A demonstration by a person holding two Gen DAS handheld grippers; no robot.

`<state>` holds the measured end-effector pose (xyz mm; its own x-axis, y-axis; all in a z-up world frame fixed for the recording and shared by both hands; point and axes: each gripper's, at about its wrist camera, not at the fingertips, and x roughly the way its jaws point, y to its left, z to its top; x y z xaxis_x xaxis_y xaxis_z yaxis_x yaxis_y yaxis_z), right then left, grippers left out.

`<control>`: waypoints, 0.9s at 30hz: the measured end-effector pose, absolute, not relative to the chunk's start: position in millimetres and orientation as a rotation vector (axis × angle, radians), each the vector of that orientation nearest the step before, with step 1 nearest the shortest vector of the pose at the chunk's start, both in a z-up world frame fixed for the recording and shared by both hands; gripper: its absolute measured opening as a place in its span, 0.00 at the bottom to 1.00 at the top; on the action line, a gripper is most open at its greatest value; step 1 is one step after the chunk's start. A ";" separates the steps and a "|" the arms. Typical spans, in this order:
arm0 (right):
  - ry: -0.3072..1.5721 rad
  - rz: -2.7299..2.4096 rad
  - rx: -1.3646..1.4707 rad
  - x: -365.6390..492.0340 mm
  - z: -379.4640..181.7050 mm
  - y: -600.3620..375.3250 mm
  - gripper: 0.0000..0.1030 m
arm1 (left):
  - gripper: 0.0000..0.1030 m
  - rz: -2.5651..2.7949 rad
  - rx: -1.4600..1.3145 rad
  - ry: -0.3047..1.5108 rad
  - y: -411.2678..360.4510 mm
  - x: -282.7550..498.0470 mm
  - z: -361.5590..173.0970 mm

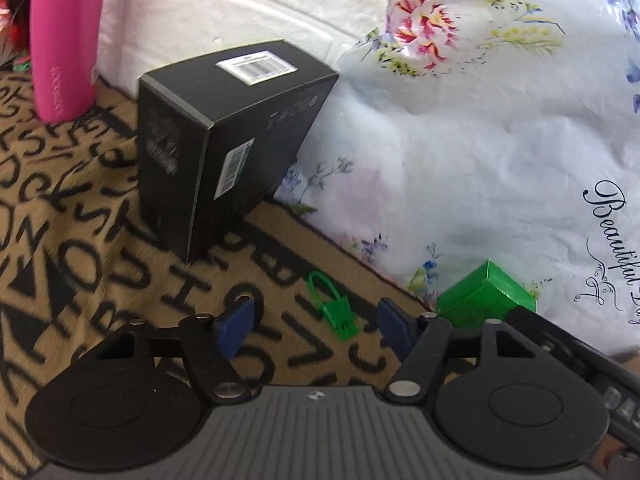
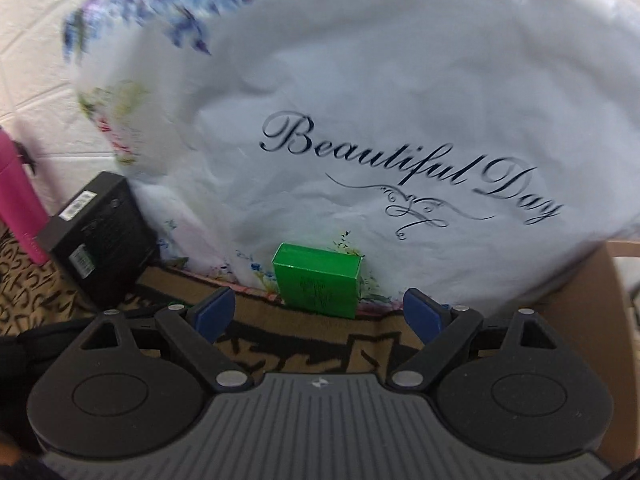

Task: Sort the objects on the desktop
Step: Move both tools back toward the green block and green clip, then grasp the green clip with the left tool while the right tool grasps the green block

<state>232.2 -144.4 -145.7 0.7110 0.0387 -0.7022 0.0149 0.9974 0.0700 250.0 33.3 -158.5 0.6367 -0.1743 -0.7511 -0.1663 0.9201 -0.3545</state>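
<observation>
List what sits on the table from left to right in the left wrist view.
pink bottle → black box → small green padlock → green box

**Right wrist: jaws apart, green box ahead**

Right gripper (image 2: 316,318) empty, jaws spread wide. Green box (image 2: 316,280) dead ahead on the letter-print cloth (image 2: 304,344), against the floral "Beautiful Day" bag (image 2: 360,120). Black barcoded box (image 2: 100,236) left, tilted against the bag; pink bottle (image 2: 20,196) behind it.
</observation>
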 end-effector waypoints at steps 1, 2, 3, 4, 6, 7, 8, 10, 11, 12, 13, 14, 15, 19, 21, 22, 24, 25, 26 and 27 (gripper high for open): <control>0.783 0.012 0.081 236.5 -149.3 -144.3 0.86 | 0.63 -0.005 -0.413 0.882 32.4 251.4 -158.0; 0.787 0.012 0.091 240.8 -152.7 -144.2 0.86 | 0.58 -0.006 -0.409 0.878 31.6 252.9 -157.7; 0.787 0.009 0.102 244.9 -155.8 -144.0 0.86 | 0.57 -0.005 -0.403 0.876 30.9 254.1 -157.9; 0.785 0.004 0.111 248.9 -158.4 -143.9 0.86 | 0.56 -0.005 -0.395 0.874 30.3 254.7 -158.8; 0.785 -0.006 0.117 256.5 -162.7 -143.2 0.86 | 0.52 -0.006 -0.369 0.867 28.9 255.6 -159.8; 0.789 -0.006 0.120 260.3 -164.9 -143.1 0.86 | 0.50 -0.016 -0.343 0.861 27.1 255.2 -159.9; 0.793 -0.006 0.125 263.7 -167.1 -143.2 0.86 | 0.46 -0.029 -0.308 0.856 24.5 254.4 -160.0; 0.794 -0.011 0.134 268.7 -170.4 -143.6 0.86 | 0.38 -0.056 -0.250 0.847 20.7 251.4 -161.2; 0.795 -0.011 0.139 270.0 -172.3 -144.1 0.86 | 0.36 -0.064 -0.224 0.840 19.3 250.0 -162.2; 0.795 -0.012 0.146 271.6 -174.0 -144.5 0.86 | 0.34 -0.071 -0.201 0.833 18.4 249.0 -163.2; 0.803 -0.017 0.155 273.3 -175.8 -144.8 0.86 | 0.33 -0.074 -0.182 0.830 17.4 248.3 -163.4; 0.810 -0.020 0.164 274.9 -177.8 -144.9 0.86 | 0.27 -0.075 -0.168 0.827 16.7 247.8 -163.2; 0.815 -0.022 0.167 276.1 -179.7 -144.4 0.86 | 0.19 -0.077 -0.159 0.826 16.3 247.6 -163.1; 0.848 -0.020 0.168 278.0 -185.7 -144.8 0.60 | 0.18 -0.099 -0.150 0.822 15.3 244.5 -163.4; 0.842 -0.015 0.183 276.5 -185.1 -148.0 0.60 | 0.18 -0.105 -0.155 0.819 16.0 242.5 -162.7; 0.838 -0.016 0.183 275.5 -183.9 -149.3 0.60 | 0.18 -0.105 -0.162 0.820 16.5 241.9 -162.8; 0.820 -0.017 0.193 271.7 -179.3 -152.9 0.60 | 0.18 -0.103 -0.176 0.827 17.0 241.1 -160.8; 0.811 -0.013 0.200 268.9 -176.1 -155.2 0.59 | 0.18 -0.103 -0.184 0.831 17.4 240.2 -159.1; 0.803 -0.008 0.202 265.6 -172.3 -157.1 0.59 | 0.18 -0.106 -0.192 0.835 17.7 238.6 -157.2; 0.797 -0.004 0.203 262.2 -168.5 -159.0 0.59 | 0.18 -0.110 -0.198 0.836 18.0 236.8 -155.3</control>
<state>262.2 -159.0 -168.5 0.6998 0.0727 -0.7106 0.0800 0.9806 0.1791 236.8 18.0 -155.3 0.6665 -0.1742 -0.7249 0.0191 0.9760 -0.2169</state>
